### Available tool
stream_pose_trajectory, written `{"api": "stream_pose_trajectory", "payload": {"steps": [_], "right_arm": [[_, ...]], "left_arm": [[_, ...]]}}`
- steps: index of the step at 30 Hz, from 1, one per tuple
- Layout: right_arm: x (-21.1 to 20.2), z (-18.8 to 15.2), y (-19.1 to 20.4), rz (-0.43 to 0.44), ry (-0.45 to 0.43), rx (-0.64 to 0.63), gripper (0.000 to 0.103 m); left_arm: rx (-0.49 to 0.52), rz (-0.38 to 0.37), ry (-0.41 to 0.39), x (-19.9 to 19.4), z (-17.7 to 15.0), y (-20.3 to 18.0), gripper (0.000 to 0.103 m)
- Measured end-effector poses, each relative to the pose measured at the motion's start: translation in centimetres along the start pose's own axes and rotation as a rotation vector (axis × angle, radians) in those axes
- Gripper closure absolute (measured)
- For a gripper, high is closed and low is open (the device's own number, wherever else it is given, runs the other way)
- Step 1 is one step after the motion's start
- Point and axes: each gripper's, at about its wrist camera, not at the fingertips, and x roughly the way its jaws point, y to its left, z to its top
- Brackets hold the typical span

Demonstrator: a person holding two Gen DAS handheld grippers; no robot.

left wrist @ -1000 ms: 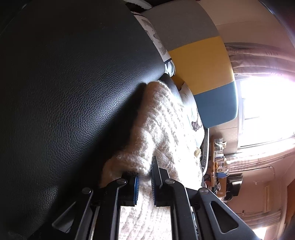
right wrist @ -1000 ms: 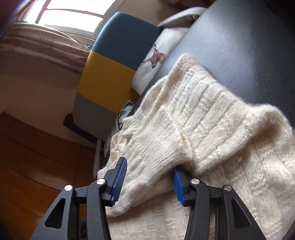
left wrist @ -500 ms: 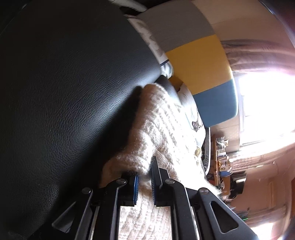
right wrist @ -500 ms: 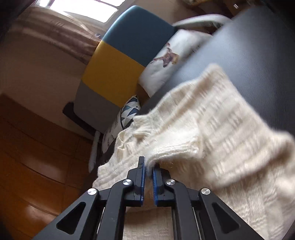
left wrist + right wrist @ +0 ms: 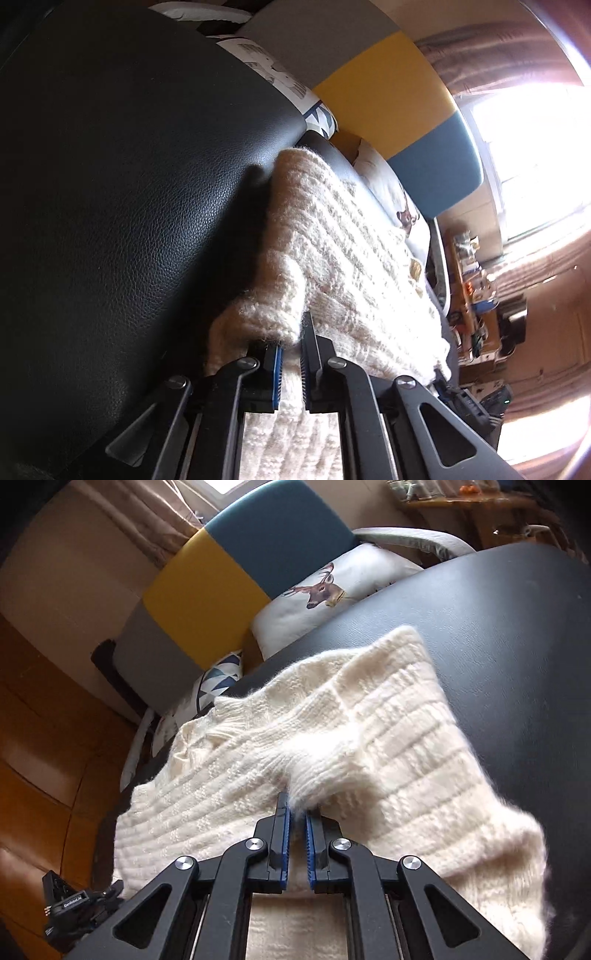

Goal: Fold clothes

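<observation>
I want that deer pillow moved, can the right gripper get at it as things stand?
Probably not yet: the right gripper is shut on the cream sweater, so its jaws are occupied. Otherwise the deer pillow lies unobstructed beyond the black cushion.

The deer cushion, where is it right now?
In the right wrist view the deer cushion sits upper centre, leaning on the colour-block chair, just beyond the black leather surface where the cream sweater lies.

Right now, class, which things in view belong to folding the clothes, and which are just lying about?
Job: sweater; left gripper; right gripper, both shut on it.
Lying about: deer cushion; chair; patterned cushion.
</observation>
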Motion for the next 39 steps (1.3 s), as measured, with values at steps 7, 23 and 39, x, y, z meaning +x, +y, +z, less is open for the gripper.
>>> {"api": "stream_pose_trajectory", "payload": {"steps": [7,23,39], "right_arm": [[-0.9,-0.8,-1.2,-0.015,-0.019,0.037,0.097],[-2.0,0.2,8.9,0.001,0.030,-0.297,0.042],[2.1,-0.4,9.0,-0.089,0.173,-0.496,0.047]], "left_arm": [[-0.015,-0.052,0.047,-0.7,-0.2,0.1,0.095],[0.048,-0.208,-0.037,-0.5,2.2,-4.5,0.090],[0.140,-0.069,-0.097,1.8,0.5,-3.5,0.088]]}}
